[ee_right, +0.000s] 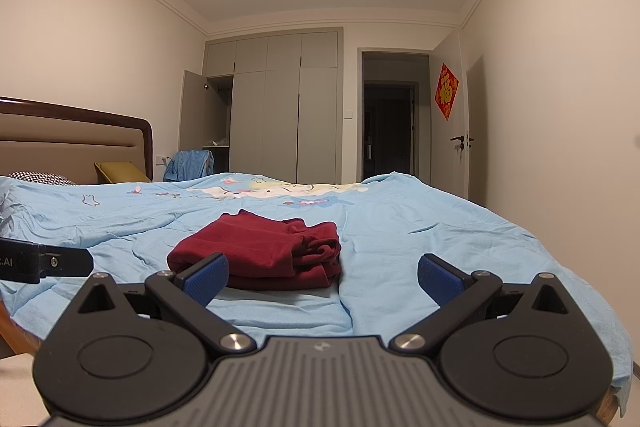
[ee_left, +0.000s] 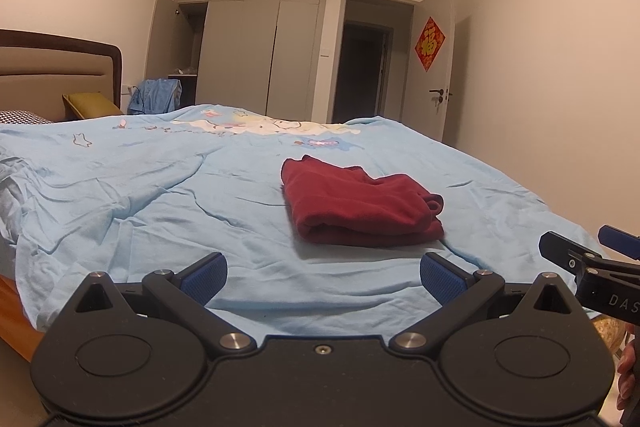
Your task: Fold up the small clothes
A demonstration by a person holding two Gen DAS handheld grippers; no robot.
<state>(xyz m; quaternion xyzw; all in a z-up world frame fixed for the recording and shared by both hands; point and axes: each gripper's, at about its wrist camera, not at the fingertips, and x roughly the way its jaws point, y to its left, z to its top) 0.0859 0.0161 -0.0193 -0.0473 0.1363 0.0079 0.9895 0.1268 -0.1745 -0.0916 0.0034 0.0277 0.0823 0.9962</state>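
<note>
A dark red garment (ee_left: 360, 203) lies folded into a compact stack on the light blue bed cover (ee_left: 160, 187); the right wrist view has the same garment (ee_right: 272, 251) just beyond the left finger. My left gripper (ee_left: 322, 277) hovers at the bed's near edge, open, nothing between its blue pads. My right gripper (ee_right: 322, 277) is likewise open and empty, a little short of the garment. The right gripper's fingers (ee_left: 576, 251) poke in at the right edge of the left wrist view, and a black finger of the left gripper (ee_right: 60, 263) shows at the left edge of the right wrist view.
Bed headboard (ee_right: 80, 143) and pillows (ee_right: 120, 173) at the left. Grey wardrobe (ee_right: 280, 107) with one door open at the back, blue cloth (ee_right: 188, 165) draped in front of it. Open doorway (ee_right: 392, 123) and white door at the right. A hand (ee_left: 628, 371) at the right edge.
</note>
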